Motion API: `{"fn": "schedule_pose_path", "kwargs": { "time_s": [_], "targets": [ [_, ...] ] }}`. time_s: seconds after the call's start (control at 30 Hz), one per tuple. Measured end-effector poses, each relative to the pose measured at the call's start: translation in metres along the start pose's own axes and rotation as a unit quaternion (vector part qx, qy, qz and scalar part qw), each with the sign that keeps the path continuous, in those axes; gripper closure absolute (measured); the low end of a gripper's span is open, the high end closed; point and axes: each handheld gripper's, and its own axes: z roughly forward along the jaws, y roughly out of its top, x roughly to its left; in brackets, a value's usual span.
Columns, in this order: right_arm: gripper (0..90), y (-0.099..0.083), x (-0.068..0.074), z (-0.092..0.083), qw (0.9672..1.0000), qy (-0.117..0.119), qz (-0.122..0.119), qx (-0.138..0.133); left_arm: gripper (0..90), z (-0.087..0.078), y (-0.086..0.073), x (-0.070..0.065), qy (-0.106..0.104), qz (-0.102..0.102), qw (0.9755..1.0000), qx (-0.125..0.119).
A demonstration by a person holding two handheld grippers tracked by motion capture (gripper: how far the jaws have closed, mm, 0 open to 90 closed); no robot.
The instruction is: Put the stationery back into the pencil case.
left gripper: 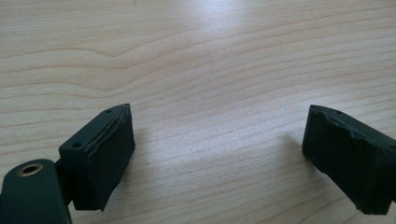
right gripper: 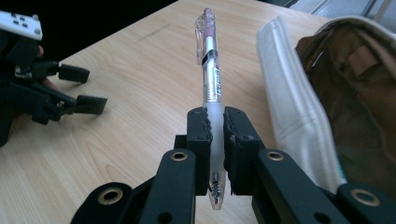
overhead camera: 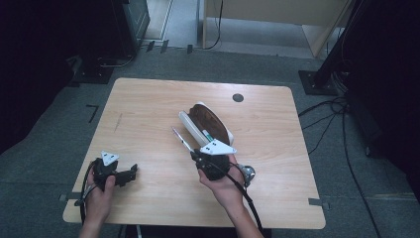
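An open pencil case, white outside and brown inside, lies in the middle of the wooden table. My right gripper is just in front of it, shut on a clear pen that sticks out ahead of the jaws above the tabletop. In the right gripper view the pen, with a pinkish clip at its far end, is pinched near its spring end by the right gripper; the case lies to its right. My left gripper rests at the table's front left, open and with nothing in it.
A small dark round hole marks the table's far side. A shiny round object sits by the right hand. Another pen-like item lies at the case's mouth. Cables and stands surround the table on the floor.
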Motion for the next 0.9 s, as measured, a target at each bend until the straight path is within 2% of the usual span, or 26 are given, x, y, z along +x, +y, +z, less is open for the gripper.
{"fn": "schedule_pose_path", "kwargs": {
  "time_s": [0.37, 0.53, 0.7, 0.9],
  "targets": [
    [81.7, 0.024, -0.029, -0.017, 0.9993, -0.020, 0.013, -0.030, 9.6, 0.000, 0.000, 0.000, 0.000, 0.000, 1.0000, 0.000],
    [81.8, 0.036, -0.045, -0.021, 0.9988, -0.032, 0.014, -0.034, 9.6, 0.000, 0.000, 0.000, 0.000, -0.001, 1.0000, 0.000],
    [81.7, 0.040, -0.058, -0.017, 0.9984, -0.042, 0.018, -0.031, 9.6, 0.000, 0.000, 0.000, 0.000, 0.000, 1.0000, 0.001],
    [81.7, 0.033, -0.069, -0.004, 0.9982, -0.052, 0.026, -0.016, 9.6, 0.000, 0.000, 0.000, 0.000, 0.000, 1.0000, 0.000]
  ]
}}
